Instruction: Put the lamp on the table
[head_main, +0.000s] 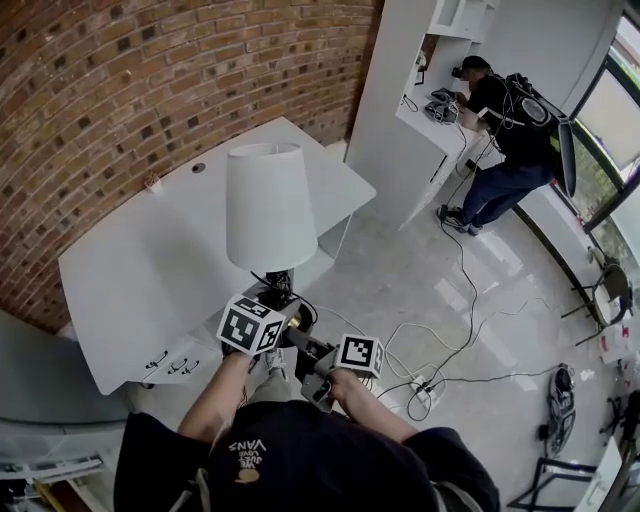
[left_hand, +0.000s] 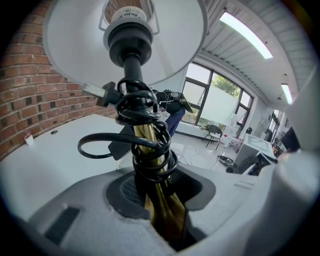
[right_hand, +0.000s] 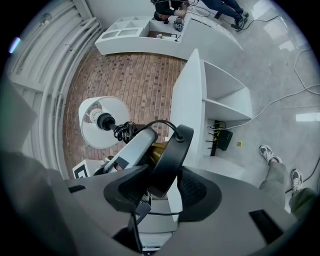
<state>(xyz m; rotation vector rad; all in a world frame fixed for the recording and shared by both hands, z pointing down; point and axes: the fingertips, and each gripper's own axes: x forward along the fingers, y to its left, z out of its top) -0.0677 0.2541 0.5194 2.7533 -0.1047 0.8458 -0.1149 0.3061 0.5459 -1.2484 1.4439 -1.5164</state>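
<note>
The lamp (head_main: 270, 205) is up in the air, upright, right at the near edge of the desk (head_main: 140, 270). The left gripper (left_hand: 161, 207) has its jaws clamped on the brass stem (left_hand: 150, 195), just below the coiled cord (left_hand: 145, 150). The right gripper (right_hand: 165, 182) has its jaws wide, pinching the black base (right_hand: 170, 155) edge-on.

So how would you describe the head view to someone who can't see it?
Looking down: the left gripper and right gripper hold a white-shaded lamp upright near a white table by a brick wall. Another person works farther off.
</note>
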